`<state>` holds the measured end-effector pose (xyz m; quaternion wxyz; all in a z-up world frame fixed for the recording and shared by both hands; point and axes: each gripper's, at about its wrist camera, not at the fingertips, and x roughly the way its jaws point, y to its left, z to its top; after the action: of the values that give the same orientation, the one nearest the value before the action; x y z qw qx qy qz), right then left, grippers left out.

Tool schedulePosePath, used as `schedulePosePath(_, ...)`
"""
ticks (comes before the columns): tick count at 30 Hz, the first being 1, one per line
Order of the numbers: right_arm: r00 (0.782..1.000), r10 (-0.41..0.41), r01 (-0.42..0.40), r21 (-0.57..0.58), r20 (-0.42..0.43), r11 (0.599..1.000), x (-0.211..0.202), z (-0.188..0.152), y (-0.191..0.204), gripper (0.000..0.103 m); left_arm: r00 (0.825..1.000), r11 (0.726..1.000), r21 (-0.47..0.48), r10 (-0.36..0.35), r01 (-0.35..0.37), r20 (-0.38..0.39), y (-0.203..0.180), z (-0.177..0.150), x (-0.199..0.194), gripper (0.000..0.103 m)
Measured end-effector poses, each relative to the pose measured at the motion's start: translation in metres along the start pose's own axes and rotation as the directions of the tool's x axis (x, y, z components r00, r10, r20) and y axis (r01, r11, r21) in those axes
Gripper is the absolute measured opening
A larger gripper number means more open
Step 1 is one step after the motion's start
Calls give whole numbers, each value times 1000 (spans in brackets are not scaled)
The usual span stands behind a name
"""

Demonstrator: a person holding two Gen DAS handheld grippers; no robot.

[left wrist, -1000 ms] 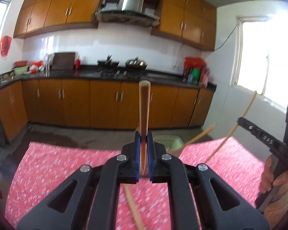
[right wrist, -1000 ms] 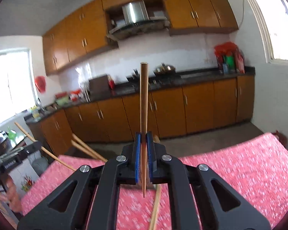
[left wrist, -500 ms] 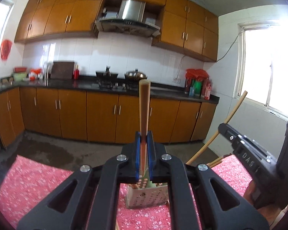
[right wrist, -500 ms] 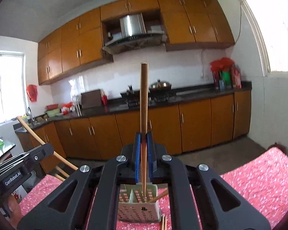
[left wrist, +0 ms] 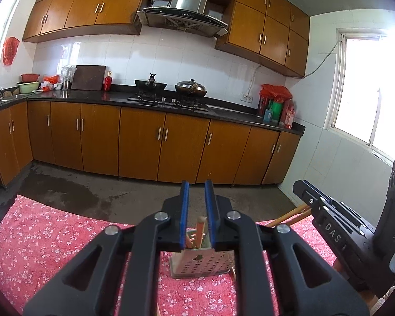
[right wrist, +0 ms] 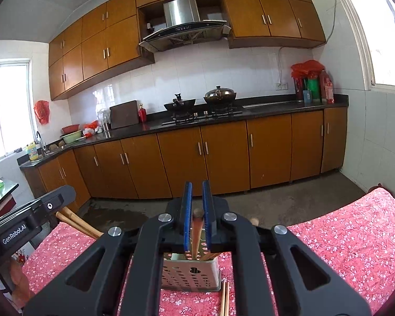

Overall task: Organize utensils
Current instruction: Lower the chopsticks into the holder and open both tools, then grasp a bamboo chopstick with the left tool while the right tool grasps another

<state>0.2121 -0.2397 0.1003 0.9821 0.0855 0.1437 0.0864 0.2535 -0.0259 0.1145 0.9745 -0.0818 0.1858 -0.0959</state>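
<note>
Kitchen background: wood cabinets, a range hood, and a red floral cloth (left wrist: 52,239) spread over the desk.

A perforated utensil holder (right wrist: 191,273) is stood on the cloth, just ahead of both grippers. Several wooden chopsticks (right wrist: 196,234) are already seated upright in it.

Left gripper (left wrist: 196,214): fingers are being opened, gap narrow. A chopstick top (left wrist: 200,230) is seen between the pads but no longer pressed, so it is judged released into the holder.

Right gripper (right wrist: 196,214): fingers narrow, with a chopstick between them. Whether the pads press on it cannot be told.

At least 2 loose chopsticks (right wrist: 225,299) are left lying on the cloth beside the holder. More wooden ends are seen behind the left gripper in the right wrist view.

Progress is judged partial: some sticks are stowed, the loose ones remain to be collected.
</note>
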Motion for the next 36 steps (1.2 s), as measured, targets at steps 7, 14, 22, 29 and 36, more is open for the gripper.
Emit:
schedulePosePath(7, 998, -24, 25, -13, 61, 1000, -30, 15, -5, 27, 998, 999, -13, 34, -33, 47, 10, 7, -34, 28)
schedulePosePath(14, 992, -124, 125, 51, -21, 991, -59, -8, -56, 27, 988, 989, -25, 148, -147, 32, 57, -24, -85, 33)
schedulePosePath(22, 874, 5, 38, 79, -486, 996, -14, -138, -74, 17, 942, 977, -21, 199, -212, -270, 100, -122, -56, 34)
schedulePosePath(29, 809, 40, -11, 53, -587, 999, -11, -193, -48, 16, 902, 989, -13, 128, -147, -413, 87, -185, -40, 34)
schedulePosePath(36, 797, -58, 45, -37, -602, 998, -3, -202, -44, 8, 879, 995, 2, 89, -100, -468, 69, -200, -28, 30)
